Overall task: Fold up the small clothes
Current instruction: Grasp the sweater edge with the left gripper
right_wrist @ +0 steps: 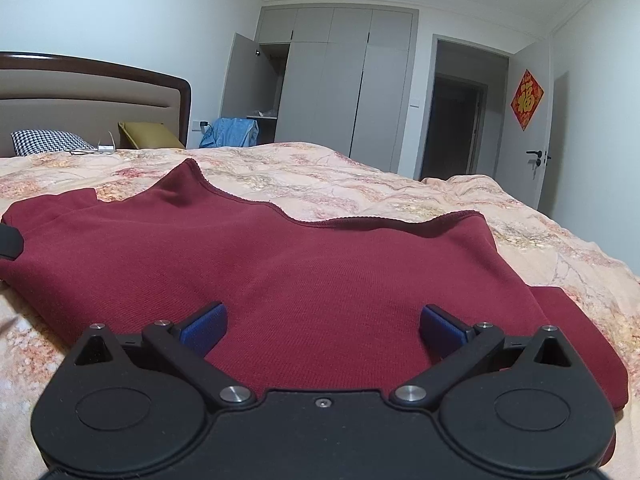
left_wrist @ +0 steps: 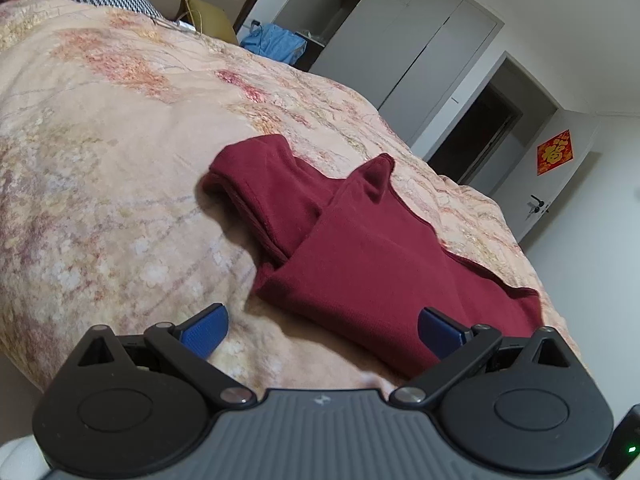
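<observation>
Here the dark red garment (left_wrist: 360,248) lies on the bed (left_wrist: 120,160), spread over the floral bedspread and already partly folded: in the left wrist view one side panel is turned in over the body, and a sleeve or collar end sticks out at the far left. Both tools hang just above it with nothing held. The left gripper (left_wrist: 323,330) has its jaws released and wide apart, over the near left edge of the cloth, one pad above bare bedspread and the other above the fabric. The right gripper (right_wrist: 323,330) is likewise spread and empty, over the middle of the garment (right_wrist: 280,272), whose far edge runs wavy and unfolded across that view.

The step in hand looks like the pause between folds, with a fresh grasp to be chosen. The next move probably calls for each gripper to drop onto a near edge or corner, pinch a single fold's layers and carry them over evenly, so the earlier fold stays undisturbed.
</observation>
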`<control>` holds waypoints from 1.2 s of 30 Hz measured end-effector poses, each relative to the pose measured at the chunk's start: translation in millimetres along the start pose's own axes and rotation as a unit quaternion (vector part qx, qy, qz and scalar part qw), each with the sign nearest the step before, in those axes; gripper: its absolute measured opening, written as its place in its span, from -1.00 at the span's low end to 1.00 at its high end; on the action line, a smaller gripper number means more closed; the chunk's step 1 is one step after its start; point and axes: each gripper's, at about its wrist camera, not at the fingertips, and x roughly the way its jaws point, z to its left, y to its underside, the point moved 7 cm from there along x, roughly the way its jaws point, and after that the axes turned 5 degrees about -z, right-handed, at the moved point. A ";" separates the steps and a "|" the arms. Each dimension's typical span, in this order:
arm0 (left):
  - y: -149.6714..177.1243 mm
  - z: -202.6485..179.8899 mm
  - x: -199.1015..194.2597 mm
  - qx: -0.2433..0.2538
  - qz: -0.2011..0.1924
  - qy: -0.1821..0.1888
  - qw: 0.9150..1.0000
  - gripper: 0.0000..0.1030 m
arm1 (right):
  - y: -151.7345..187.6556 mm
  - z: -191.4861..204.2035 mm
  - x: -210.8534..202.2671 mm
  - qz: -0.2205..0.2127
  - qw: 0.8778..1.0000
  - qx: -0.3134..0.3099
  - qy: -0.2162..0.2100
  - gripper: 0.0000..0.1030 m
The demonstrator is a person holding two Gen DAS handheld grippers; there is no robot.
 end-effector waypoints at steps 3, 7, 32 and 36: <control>-4.0 -2.5 -3.1 -0.051 -0.006 0.067 0.996 1.00 | 0.1 -0.1 -0.2 -0.001 1.000 0.000 0.000 0.99; -4.9 2.0 7.4 -0.084 -0.002 0.084 0.993 1.00 | 0.3 0.0 -0.2 -0.002 1.000 0.000 0.000 0.99; -19.9 19.4 40.8 -0.113 -0.051 0.028 0.992 0.60 | 0.7 2.5 0.1 -0.005 1.000 -0.005 0.005 0.99; -21.2 20.2 39.8 -0.118 -0.047 0.027 0.992 0.60 | 0.6 2.5 -0.1 -0.005 1.000 -0.006 0.006 0.99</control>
